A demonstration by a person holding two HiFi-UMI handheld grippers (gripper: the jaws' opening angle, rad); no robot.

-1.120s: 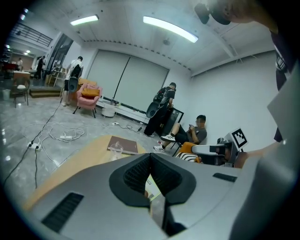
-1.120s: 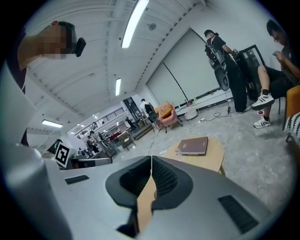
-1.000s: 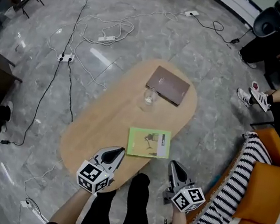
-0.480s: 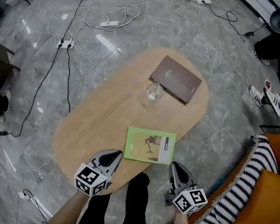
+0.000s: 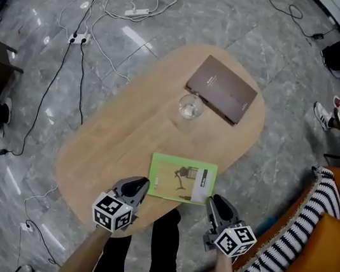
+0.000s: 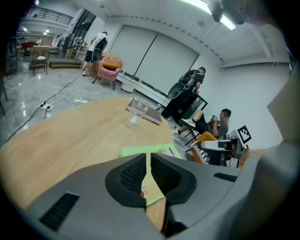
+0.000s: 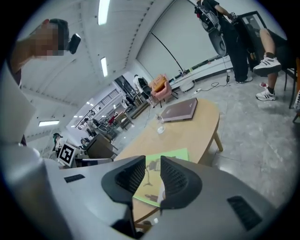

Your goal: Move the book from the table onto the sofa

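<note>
Beyond green book (image 5: 181, 179): glass (image 5: 190, 106), brown book (image 5: 222, 89).

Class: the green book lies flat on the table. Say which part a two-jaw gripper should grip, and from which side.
Probably the near edge of the green book, from the person's side, coming in low. It lies flat and thin close to the rim of the table, so only an edge fits between jaws.

- An open-plan studio or office, with one corner set up as a lounge.
- Grey marble floor (image 5: 269, 161) strewn with cables (image 5: 80, 73) and power strips (image 5: 78, 38).
- Coffee table (image 5: 118, 136), orange-cushioned sofa (image 5: 322, 251), pink armchair (image 6: 111, 64).
- Strip ceiling lights (image 7: 103, 11).
</note>
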